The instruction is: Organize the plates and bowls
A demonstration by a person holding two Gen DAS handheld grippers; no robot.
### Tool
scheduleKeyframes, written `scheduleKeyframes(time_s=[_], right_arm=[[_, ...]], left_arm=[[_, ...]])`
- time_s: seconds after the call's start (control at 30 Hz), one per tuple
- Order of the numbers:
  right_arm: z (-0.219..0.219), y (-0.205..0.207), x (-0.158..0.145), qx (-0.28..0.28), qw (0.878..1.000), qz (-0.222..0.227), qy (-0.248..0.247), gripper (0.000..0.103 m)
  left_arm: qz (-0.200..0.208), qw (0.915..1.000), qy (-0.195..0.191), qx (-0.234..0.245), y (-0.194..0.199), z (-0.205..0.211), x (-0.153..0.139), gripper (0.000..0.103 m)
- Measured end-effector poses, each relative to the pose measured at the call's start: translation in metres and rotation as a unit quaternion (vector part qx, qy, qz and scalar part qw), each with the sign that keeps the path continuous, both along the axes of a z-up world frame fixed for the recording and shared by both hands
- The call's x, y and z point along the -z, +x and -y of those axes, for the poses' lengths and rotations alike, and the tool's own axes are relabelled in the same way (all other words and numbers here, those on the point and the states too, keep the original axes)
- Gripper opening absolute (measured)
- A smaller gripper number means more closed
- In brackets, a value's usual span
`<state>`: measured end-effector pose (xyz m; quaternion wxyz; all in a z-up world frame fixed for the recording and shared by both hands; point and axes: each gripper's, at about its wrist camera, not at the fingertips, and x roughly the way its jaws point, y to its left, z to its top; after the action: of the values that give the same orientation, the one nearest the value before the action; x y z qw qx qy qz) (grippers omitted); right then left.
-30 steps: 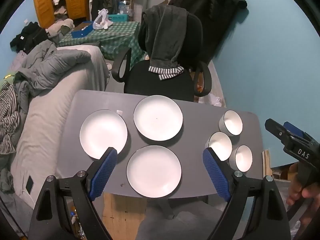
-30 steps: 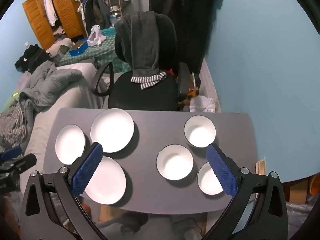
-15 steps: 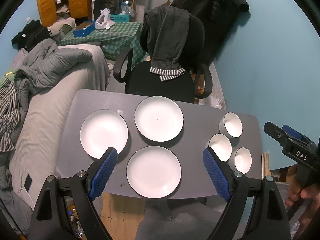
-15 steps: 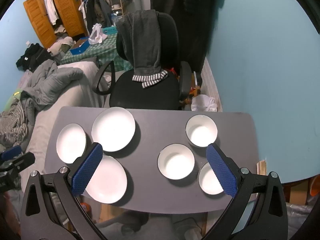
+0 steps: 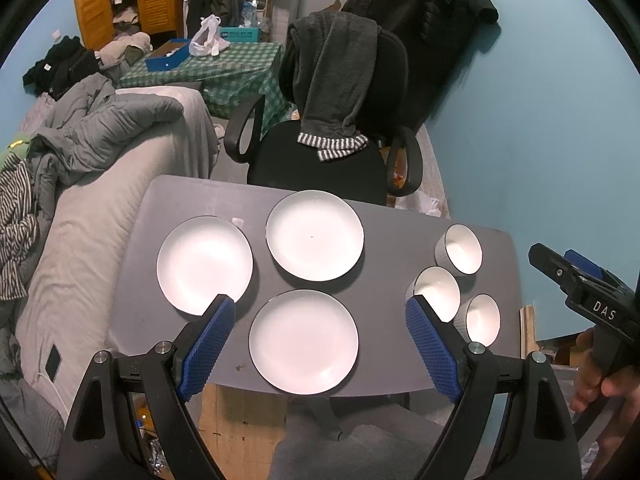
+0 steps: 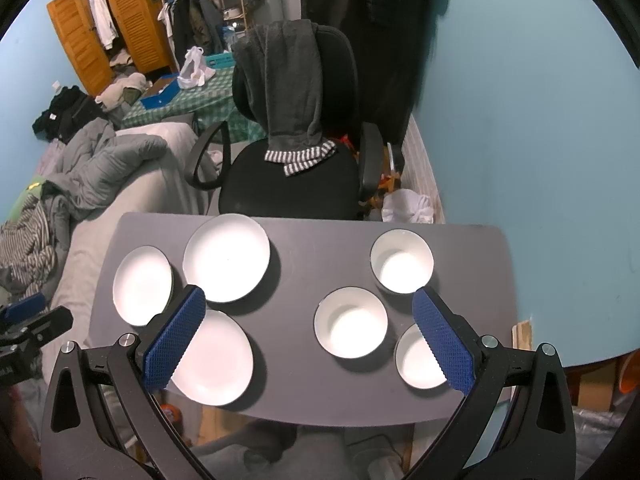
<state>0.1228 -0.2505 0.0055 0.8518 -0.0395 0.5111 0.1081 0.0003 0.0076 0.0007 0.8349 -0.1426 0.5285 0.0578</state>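
Both grippers held above the near edge of the grey desk (image 5: 384, 220), nothing in either. My left gripper (image 5: 320, 344): jaws spread wide, blue pads (image 5: 206, 346) apart, empty; it hangs over the near plate (image 5: 303, 342), not touching. My right gripper (image 6: 310, 342): also released, wide, empty; it sits above the bowl group. In left view, the right gripper's body is seen at far right w/ my hand (image 5: 600, 380) on its handle. Desk layout: 3 white plates on left half, 3 white bowls on right half, all upright, none stacked. Far plate (image 5: 315, 235) is close to the far edge, roughly mid-desk. Left plate (image 5: 205, 265) is toward the left edge. Near plate sits at the near edge, almost reaching it. Plates lie just beside each other; in right view, left & far plates look nearly touching at the rims, can't tell for sure. Bowls: far bowl (image 6: 401, 266) near the far right corner, middle bowl (image 6: 351, 322) inboard of it, near bowl (image 6: 420, 360) toward the near right corner, partly behind my right pad. Bowls near each other, small gaps visible in right view. Bare strip of desk separates plates from bowls. Behind the far edge: black office chair (image 6: 288, 184) w/ dark grey garment (image 6: 288, 92) draped over its back. Bed w/ grey bedding (image 5: 100, 128) runs along the left edge.
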Motion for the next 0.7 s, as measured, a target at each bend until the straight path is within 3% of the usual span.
scheduleKeyframes(time_s=[0.7], right_arm=[[0.0016, -0.0035, 0.0023, -0.005, 1.0, 0.0, 0.001, 0.101]], left_arm=[[-0.001, 1.0, -0.006, -0.004, -0.0023, 0.0024, 0.0024, 0.089]])
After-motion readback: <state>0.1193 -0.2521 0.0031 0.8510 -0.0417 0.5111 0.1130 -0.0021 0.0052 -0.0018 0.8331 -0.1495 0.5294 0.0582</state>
